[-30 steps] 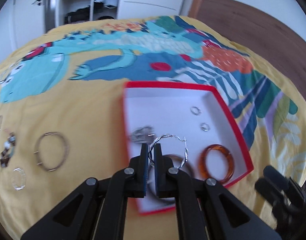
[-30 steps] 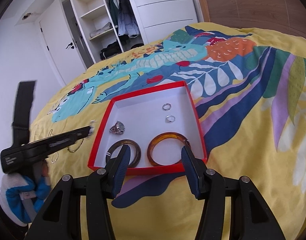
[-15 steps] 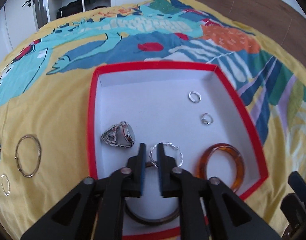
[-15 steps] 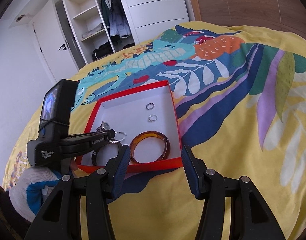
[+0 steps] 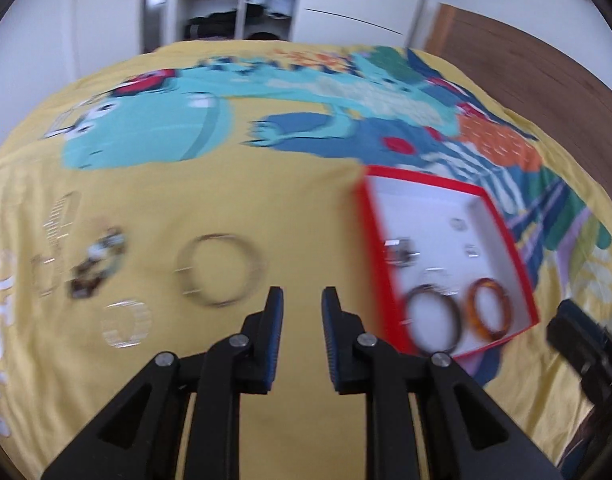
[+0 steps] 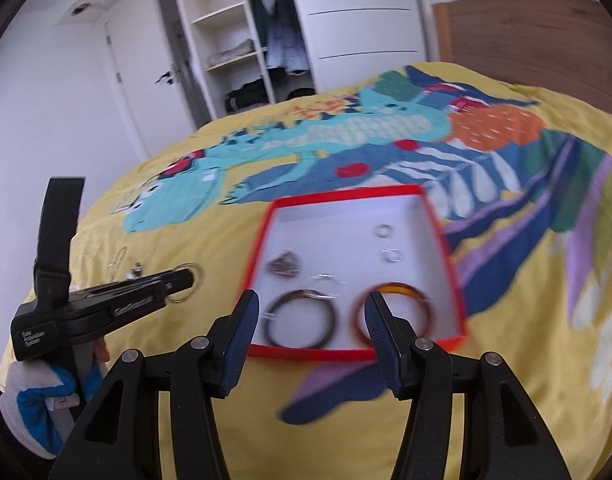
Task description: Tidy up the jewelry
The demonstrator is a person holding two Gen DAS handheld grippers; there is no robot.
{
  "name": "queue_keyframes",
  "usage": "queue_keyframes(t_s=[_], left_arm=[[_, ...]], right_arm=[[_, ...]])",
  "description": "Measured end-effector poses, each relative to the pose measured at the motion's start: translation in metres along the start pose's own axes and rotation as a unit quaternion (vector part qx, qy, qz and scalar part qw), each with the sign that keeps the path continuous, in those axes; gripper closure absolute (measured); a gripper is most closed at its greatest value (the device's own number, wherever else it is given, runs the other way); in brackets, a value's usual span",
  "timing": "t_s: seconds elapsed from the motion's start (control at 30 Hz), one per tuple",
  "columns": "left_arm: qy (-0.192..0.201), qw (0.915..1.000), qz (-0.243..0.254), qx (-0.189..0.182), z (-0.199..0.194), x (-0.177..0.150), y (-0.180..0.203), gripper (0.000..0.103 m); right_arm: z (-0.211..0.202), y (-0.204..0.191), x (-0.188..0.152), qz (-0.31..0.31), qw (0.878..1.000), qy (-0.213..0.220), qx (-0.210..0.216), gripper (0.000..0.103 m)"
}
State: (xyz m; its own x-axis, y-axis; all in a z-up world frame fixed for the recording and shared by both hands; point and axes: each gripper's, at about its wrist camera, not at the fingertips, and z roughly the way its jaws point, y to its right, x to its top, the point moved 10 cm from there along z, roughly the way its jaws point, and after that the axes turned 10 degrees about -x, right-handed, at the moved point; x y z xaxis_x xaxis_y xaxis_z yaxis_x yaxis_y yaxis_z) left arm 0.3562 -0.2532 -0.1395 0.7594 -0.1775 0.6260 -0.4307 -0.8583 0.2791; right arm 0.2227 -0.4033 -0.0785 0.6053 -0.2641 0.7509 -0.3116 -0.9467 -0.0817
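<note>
To pick up the thin metal bangle (image 5: 220,270) well, come down slowly with one finger inside the ring and one outside — then pinch its rim. The left gripper (image 5: 302,312) hangs just in front of it, fingers apart and empty. The right gripper (image 6: 312,320) waits wide apart near the red box (image 6: 266,236) — empty too.

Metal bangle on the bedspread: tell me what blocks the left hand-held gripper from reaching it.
Nothing visible does. The left hand-held gripper is open and empty, and only bare yellow bedspread lies between its fingertips and the metal bangle, just ahead to its left. The red box sits off to the right.
</note>
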Motion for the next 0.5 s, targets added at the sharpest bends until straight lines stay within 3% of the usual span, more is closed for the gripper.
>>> queue_keyframes(t_s=[0.3, 0.5], left_arm=[[0.009, 0.9951, -0.082, 0.053, -0.046, -0.040, -0.132, 0.084], [0.014, 0.9914, -0.123, 0.042, -0.049, -0.047, -0.177, 0.084]], right_arm=[[0.017, -0.096, -0.008, -0.055, 0.997, -0.016, 0.051, 0.047], [0.037, -0.151, -0.023, -0.081, 0.992, -0.038, 0.085, 0.047]])
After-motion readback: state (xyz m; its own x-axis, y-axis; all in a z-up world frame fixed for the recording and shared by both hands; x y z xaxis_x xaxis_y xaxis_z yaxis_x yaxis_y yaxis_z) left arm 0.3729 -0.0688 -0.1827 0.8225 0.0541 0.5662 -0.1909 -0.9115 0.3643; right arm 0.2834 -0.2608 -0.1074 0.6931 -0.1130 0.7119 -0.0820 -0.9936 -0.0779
